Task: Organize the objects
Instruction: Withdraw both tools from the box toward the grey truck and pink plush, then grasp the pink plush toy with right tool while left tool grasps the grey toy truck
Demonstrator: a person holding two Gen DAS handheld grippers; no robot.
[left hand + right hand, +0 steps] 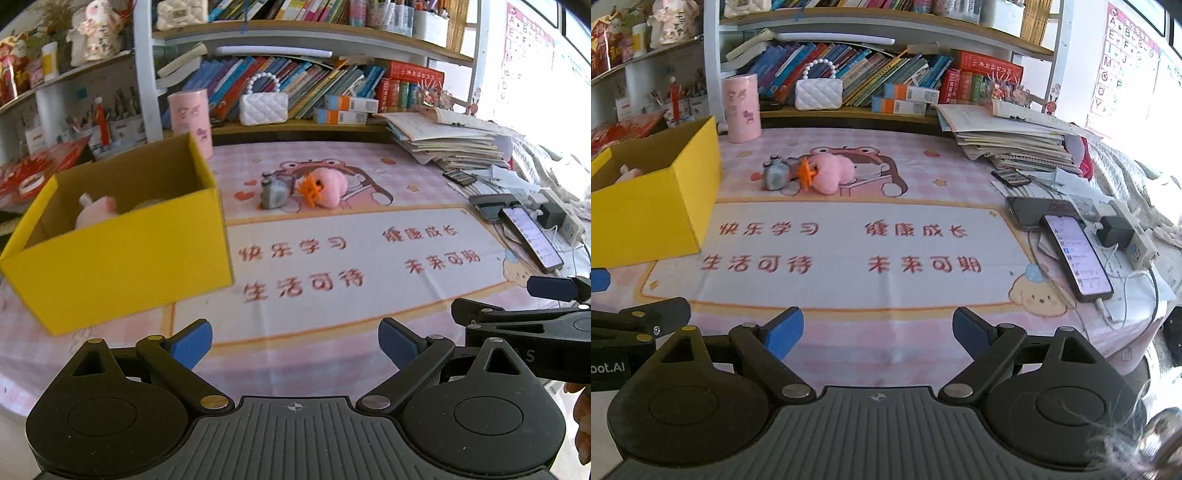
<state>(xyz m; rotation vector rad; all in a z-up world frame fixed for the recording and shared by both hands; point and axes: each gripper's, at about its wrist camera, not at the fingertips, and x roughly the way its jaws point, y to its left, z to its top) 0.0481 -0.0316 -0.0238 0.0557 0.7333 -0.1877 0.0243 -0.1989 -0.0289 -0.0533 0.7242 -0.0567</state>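
A yellow box [122, 254] stands open at the left of the desk, with a pink plush toy [96, 213] inside; the box shows in the right wrist view [653, 206] too. Further back lie a pink plush [330, 187], an orange toy [309, 189] and a small grey toy [274, 192], touching each other; they also show in the right wrist view: plush [831, 173], orange toy [807, 172], grey toy [775, 175]. My left gripper [295, 345] is open and empty near the front edge. My right gripper [877, 334] is open and empty beside it.
A pink cylinder [740, 109] stands at the back left. A white quilted purse [818, 92] sits on the bookshelf. A stack of books and papers [1012, 142] fills the back right. Phones [1075, 251], a charger and cables lie at the right edge.
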